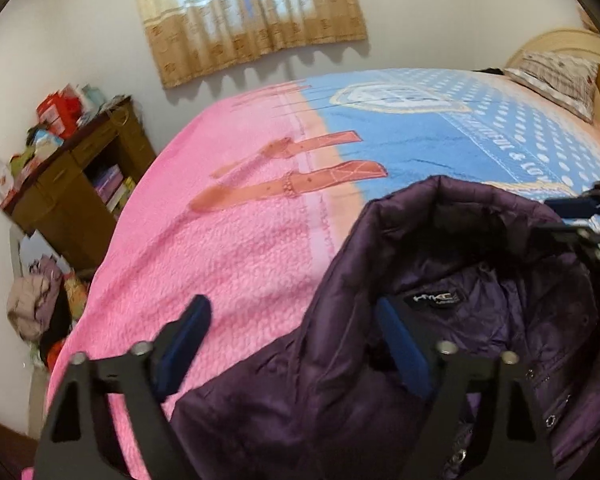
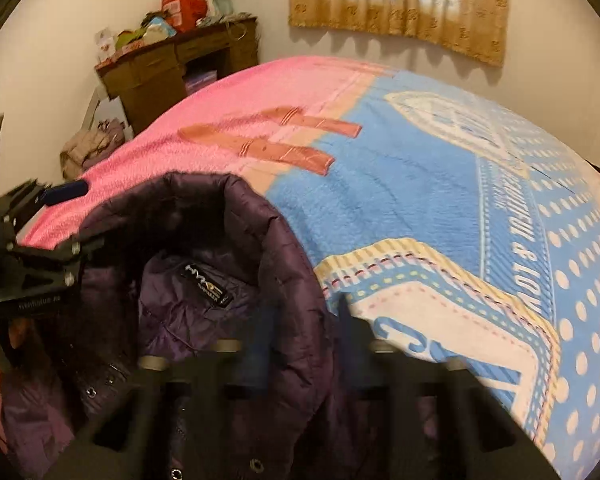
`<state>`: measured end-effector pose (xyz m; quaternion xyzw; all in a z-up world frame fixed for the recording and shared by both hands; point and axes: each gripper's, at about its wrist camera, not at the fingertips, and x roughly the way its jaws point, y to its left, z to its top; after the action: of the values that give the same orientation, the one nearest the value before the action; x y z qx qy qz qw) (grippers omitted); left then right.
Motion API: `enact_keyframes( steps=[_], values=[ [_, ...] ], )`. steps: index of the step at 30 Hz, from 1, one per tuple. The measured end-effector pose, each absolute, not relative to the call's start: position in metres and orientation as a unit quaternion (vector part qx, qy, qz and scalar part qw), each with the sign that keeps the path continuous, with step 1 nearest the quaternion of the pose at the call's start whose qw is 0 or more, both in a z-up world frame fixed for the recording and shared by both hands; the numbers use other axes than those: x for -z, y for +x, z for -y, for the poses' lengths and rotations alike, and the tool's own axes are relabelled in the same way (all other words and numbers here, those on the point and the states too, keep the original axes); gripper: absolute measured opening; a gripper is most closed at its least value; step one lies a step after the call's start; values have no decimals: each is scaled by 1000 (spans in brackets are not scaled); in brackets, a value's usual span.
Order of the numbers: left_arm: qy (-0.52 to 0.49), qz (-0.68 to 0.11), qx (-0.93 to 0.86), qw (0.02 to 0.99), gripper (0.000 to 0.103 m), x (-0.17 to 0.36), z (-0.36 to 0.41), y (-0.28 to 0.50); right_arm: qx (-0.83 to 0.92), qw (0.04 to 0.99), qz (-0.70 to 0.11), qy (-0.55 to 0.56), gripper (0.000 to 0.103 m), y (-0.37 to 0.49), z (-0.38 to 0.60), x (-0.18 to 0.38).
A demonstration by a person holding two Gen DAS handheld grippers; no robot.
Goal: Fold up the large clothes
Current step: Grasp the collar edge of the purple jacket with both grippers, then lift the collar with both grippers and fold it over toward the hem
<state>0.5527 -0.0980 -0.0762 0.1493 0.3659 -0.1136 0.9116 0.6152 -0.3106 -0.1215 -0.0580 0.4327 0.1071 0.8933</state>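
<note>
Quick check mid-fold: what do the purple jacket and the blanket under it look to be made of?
Purple jacket: looks like a thin synthetic shell, nylon or polyester, quilted and padded; it has a slight sheen, fine crinkles and stitched channels. Blanket: looks like soft fleece or plush, matte, with a nubby pile and a printed pattern.

Right wrist view: purple padded jacket (image 2: 220, 280) on bed blanket (image 2: 400, 208), collar up, black neck label showing, snap buttons down front edge at bottom. Right gripper (image 2: 300, 344) at bottom centre, motion-blurred; fingers close together over jacket's collar edge, grip on fabric unclear. Left gripper (image 2: 66, 220) at left edge, one blue pad above pink part of blanket, other finger hidden behind jacket. Blanket pink on left, blue with dots and lettering on right. Behind: brown cluttered desk (image 2: 172, 76), clothes pile (image 2: 88, 148) on floor, tan curtain (image 2: 400, 8).
</note>
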Motion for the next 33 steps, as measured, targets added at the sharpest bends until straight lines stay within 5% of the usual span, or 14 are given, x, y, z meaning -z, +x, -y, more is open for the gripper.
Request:
enact_keyframes(
  steps=[1,3,11,20,25,33],
  values=[
    [154,-365,125,910,59,77,99,551,-107,894,-429,-67,13,613,309,123],
    [163,-374,149,901,16,79,101,547,-113,895,-425,-80,11,607,309,122],
    [223,-294,217,904,12,55,89,477,-122,895,-412,-118,9,563,320,114],
    [379,-265,239,854,12,113,96,418,-130,873,-443,-160,9,528,327,152],
    [384,-270,239,850,12,117,96,418,-141,863,-442,-200,11,521,317,139],
    [395,-265,245,845,11,121,95,418,-119,900,-419,6,27,541,340,70]
  ],
)
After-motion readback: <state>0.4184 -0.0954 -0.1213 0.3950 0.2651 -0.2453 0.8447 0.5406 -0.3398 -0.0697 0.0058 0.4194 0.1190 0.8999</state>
